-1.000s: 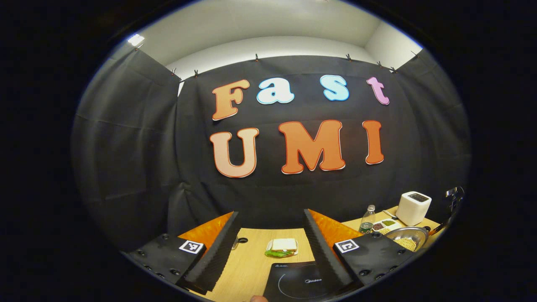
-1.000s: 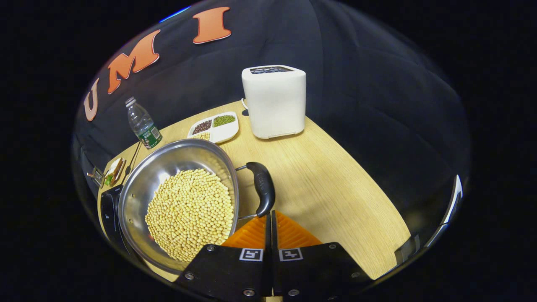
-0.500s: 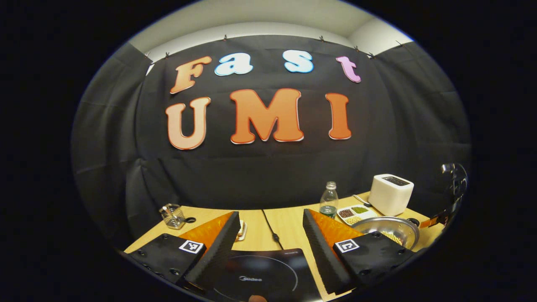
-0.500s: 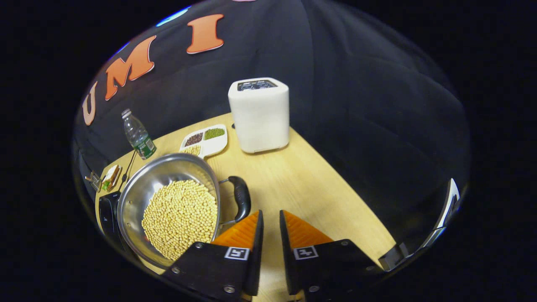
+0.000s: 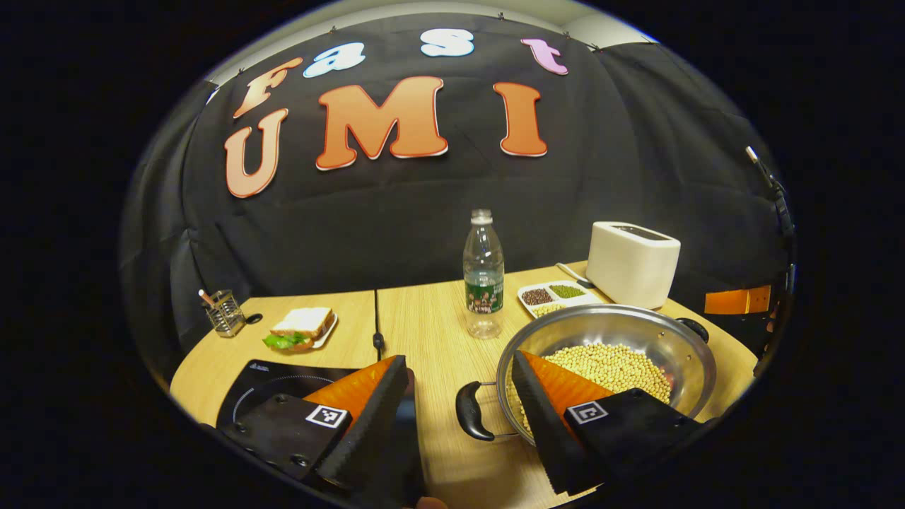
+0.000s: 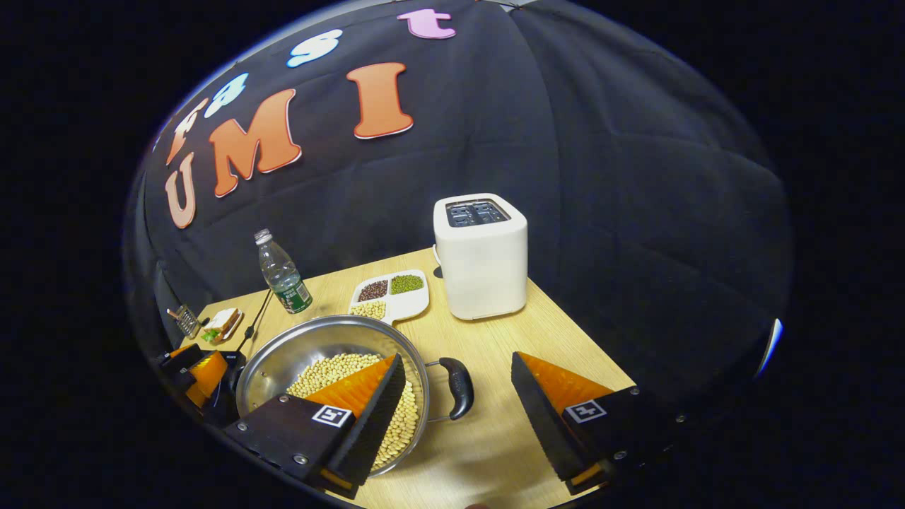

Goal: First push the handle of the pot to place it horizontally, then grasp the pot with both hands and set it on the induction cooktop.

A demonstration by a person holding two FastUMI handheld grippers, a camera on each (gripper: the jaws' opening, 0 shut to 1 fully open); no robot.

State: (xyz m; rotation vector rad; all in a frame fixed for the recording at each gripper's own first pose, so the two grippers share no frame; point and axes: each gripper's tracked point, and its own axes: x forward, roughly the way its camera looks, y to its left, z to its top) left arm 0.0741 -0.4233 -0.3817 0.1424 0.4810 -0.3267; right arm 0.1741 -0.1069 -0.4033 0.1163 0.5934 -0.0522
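Note:
A steel pot point(image 5: 640, 326) holding yellow soybeans point(image 5: 609, 363) stands on the wooden table, right of the black induction cooktop point(image 5: 263, 382). In the left gripper view my left gripper point(image 5: 459, 359) is open, and the pot's black left handle point(image 5: 469, 420) lies between its fingers without touching them. In the right gripper view the pot point(image 6: 283, 348) sits at lower left. My right gripper point(image 6: 458, 359) is open around the black right handle point(image 6: 459, 386), which points sideways. The left gripper point(image 6: 199, 372) shows on the pot's far side.
A water bottle point(image 5: 483, 276), a divided tray of beans point(image 5: 555, 296) and a white toaster point(image 5: 631, 263) stand behind the pot. A sandwich on a plate point(image 5: 300, 326) and a wire holder point(image 5: 225, 312) sit at the far left. The cooktop's cable point(image 5: 376, 318) runs back.
My right gripper went from shut against the right handle to open around it. My left gripper swung down and right, from over the cooktop to the pot's left handle.

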